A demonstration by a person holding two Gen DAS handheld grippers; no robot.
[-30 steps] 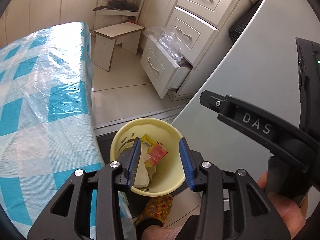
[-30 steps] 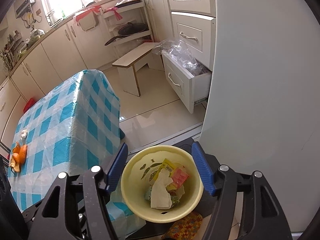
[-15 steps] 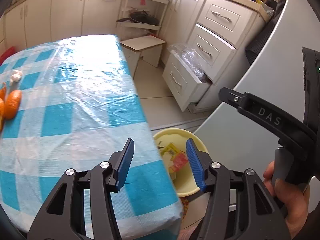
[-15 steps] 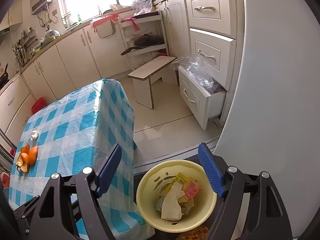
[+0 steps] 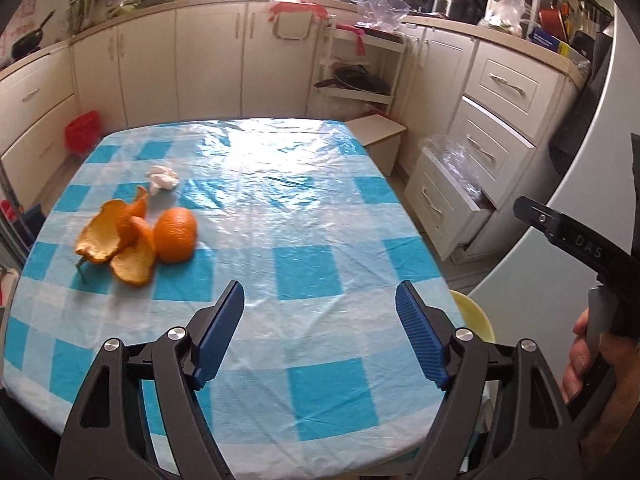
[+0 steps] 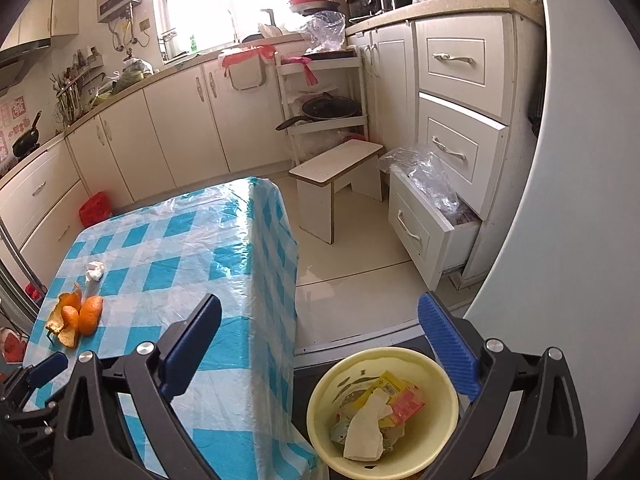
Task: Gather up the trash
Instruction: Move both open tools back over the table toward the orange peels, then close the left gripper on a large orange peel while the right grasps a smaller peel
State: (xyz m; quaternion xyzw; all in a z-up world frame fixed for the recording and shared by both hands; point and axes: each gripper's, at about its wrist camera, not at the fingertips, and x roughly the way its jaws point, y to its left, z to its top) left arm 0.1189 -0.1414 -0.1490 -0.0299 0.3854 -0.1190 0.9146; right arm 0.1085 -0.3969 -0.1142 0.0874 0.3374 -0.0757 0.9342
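**Both grippers empty and spread; remaining trash lies at the far left of the desk**

Nearest to me, my left gripper hangs over the near edge of the desk. Its jaws have just been opening, stand well apart, and hold nothing. I judge this as readying for the next pick. My right gripper sits above the gap between the desk's corner and the yellow bin. Its jaws have also just been opening, to their widest, and are likewise empty.

The bin stands on the floor just beside the desk's right edge and under that gripper, presumably so trash can be dropped straight off the desk. It already contains crumpled paper and coloured wrappers.

Further off, the orange peels lie in a loose cluster on the left part of the desk, touching one another. Just beyond them lies a small white crumpled tissue. These appear to be the trash not yet collected.

Room to move: the cloth between my left gripper and the peels is bare, so the approach is unobstructed. The plastic cover is wrinkled and may slide under a scrape. On the right, an open drawer and a white stool narrow the floor beyond the bin.
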